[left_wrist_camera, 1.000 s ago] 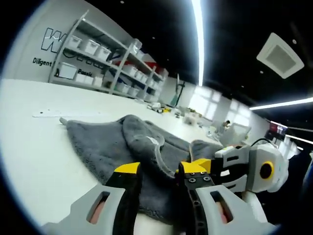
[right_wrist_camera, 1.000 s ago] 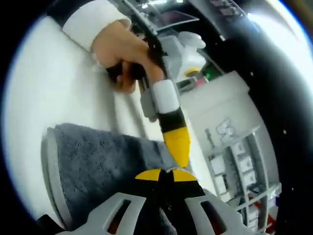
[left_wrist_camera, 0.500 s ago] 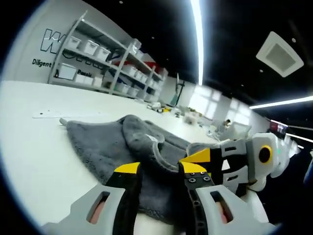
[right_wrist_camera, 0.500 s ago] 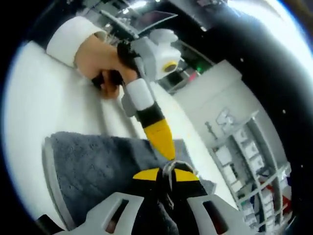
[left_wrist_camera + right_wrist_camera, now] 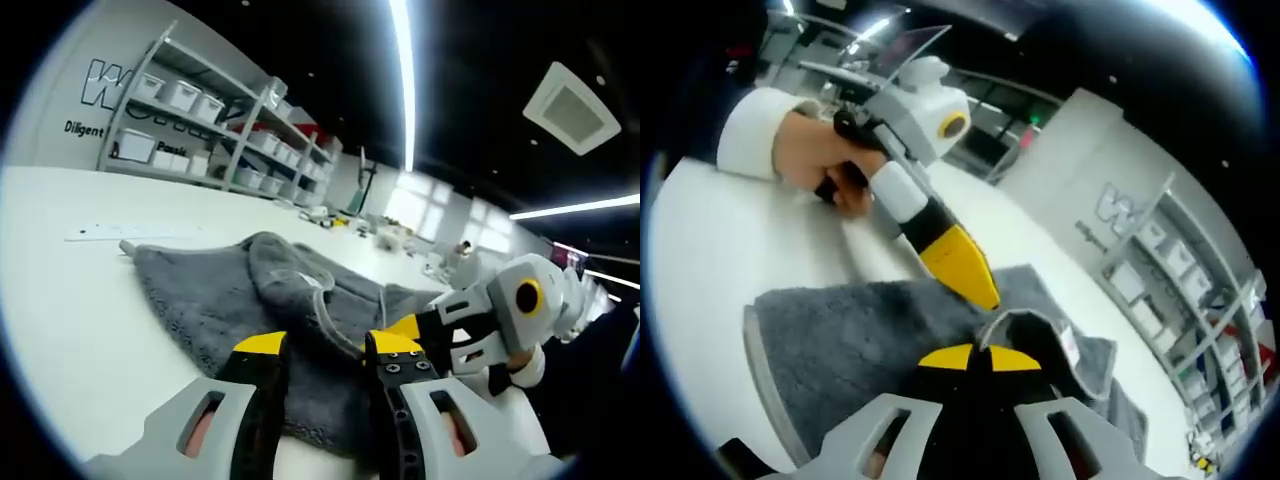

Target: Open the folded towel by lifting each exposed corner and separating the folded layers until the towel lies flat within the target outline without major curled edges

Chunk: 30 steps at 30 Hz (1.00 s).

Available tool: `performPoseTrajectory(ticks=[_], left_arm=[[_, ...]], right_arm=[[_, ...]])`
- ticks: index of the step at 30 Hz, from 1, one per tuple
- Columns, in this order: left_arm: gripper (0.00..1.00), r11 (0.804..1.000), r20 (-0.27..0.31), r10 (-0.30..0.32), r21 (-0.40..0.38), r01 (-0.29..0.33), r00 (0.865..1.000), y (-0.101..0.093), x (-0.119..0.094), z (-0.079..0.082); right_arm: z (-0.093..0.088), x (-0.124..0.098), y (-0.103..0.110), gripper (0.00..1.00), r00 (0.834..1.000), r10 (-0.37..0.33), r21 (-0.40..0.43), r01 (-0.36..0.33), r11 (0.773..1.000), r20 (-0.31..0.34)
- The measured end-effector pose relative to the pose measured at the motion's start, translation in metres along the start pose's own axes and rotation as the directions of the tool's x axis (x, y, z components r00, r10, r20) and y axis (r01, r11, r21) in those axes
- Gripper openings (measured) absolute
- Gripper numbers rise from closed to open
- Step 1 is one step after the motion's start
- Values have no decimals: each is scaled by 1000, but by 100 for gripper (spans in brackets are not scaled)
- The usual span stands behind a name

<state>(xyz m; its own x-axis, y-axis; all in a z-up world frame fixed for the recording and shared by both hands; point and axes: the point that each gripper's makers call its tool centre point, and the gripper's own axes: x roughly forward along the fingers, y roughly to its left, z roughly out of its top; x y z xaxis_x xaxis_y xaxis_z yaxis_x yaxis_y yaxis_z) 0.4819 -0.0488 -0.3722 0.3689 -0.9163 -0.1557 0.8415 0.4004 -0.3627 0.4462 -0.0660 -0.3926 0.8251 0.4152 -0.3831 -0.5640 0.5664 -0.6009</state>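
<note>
**Right gripper pinching a towel layer, left open beside it**

In the left gripper view: left gripper (image 5: 322, 362) low over the near edge of the towel (image 5: 215, 295), jaws parted with grey pile showing between the yellow tips, nothing held. Towel spread forward and leftward from the jaws across the white table (image 5: 70, 300), long axis running away toward the shelves (image 5: 215, 120), a raised fold humped along its middle. Right gripper (image 5: 440, 335) entering from the right, touching the towel's right side.

In the right gripper view: right gripper (image 5: 975, 357) closed, yellow tips together on a lifted flap, so the towel (image 5: 840, 335) directly at and below the jaws. Left gripper (image 5: 955, 262) slanting in from the upper left, held by a hand (image 5: 825, 160), tip just beside the pinched flap.

Judged nearer the fold: the right. Likely pull: up and away from the hump.

Count: one towel, two grippers, one hand, one shelf unit.
</note>
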Motion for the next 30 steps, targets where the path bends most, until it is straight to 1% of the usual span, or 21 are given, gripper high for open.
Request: performPoseTrajectory(ticks=[7, 8, 12, 14, 17, 20, 22, 25, 27, 30], left_arm=[[30, 1000, -3, -4, -9, 4, 1000, -1, 1, 0], [30, 1000, -4, -4, -11, 4, 1000, -2, 1, 0], [30, 1000, -7, -1, -13, 1, 1000, -3, 2, -1], [30, 1000, -7, 7, -19, -8, 1000, -2, 2, -1], [30, 999, -22, 26, -30, -26, 999, 1, 2, -4], [27, 999, -33, 33, -25, -34, 999, 1, 1, -6], [25, 999, -45, 44, -21, -45, 998, 2, 2, -8], [23, 999, -54, 46, -24, -47, 997, 2, 2, -9], [22, 998, -57, 38, -41, -40, 998, 1, 2, -9], [18, 995, -62, 18, -100, -25, 998, -2, 2, -9]], right_arm=[[7, 0, 6, 0, 1000, -15, -86, 15, 996, 5], [8, 0, 7, 0, 1000, -22, -111, 23, 994, 5], [12, 1, 10, 0, 999, -32, -163, 34, 986, 16], [13, 2, 13, 0, 999, -34, -178, 36, 983, 14], [15, 3, 16, 0, 999, -47, -224, 50, 973, 16], [16, 5, 19, 0, 999, -53, -256, 52, 965, 6], [19, 4, 17, 0, 998, -66, -276, 68, 959, 16], [21, 4, 17, 0, 997, -69, -278, 72, 958, 22], [22, 5, 17, 0, 996, -83, -308, 87, 947, 26], [25, 5, 19, 0, 995, -93, -338, 99, 936, 34]])
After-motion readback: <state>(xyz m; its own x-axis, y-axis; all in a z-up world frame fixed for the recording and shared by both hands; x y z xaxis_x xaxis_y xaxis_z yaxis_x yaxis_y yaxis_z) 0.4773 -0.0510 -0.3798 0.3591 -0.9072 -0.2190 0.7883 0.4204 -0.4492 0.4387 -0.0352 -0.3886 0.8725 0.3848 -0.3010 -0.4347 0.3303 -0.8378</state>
